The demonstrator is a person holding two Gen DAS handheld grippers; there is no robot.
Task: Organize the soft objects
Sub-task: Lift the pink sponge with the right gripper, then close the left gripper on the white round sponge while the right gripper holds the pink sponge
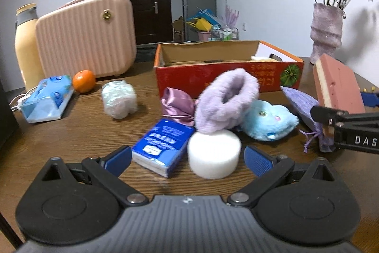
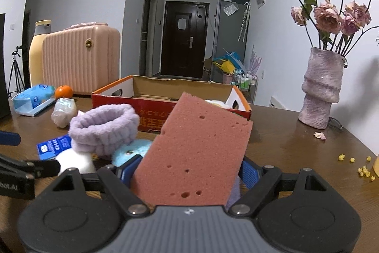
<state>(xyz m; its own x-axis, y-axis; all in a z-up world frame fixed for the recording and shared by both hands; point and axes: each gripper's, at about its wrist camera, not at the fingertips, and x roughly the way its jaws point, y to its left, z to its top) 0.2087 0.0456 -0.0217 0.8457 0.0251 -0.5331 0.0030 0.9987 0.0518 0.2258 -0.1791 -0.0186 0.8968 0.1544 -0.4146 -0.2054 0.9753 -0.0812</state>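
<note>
My right gripper (image 2: 189,172) is shut on a pink sponge (image 2: 201,146), which stands tilted above the table in front of the red cardboard box (image 2: 151,110). From the left wrist view the same sponge (image 1: 338,84) shows at the right, with a cream layer on its edge. My left gripper (image 1: 188,158) is open low over the table. A white foam cylinder (image 1: 213,153) and a blue tissue pack (image 1: 163,146) lie between its fingers, untouched. Behind them are a purple fluffy band (image 1: 225,101), a blue plush toy (image 1: 270,120), a pink satin pouch (image 1: 177,106) and a purple drawstring bag (image 1: 303,106).
A pink ribbed case (image 1: 85,37), a yellow bottle (image 1: 26,44), an orange (image 1: 84,81), a blue wipes pack (image 1: 47,98) and a wrapped roll (image 1: 119,98) stand at the left. A purple vase (image 2: 319,89) with dried roses is at the right. Yellow crumbs (image 2: 362,170) lie near the table edge.
</note>
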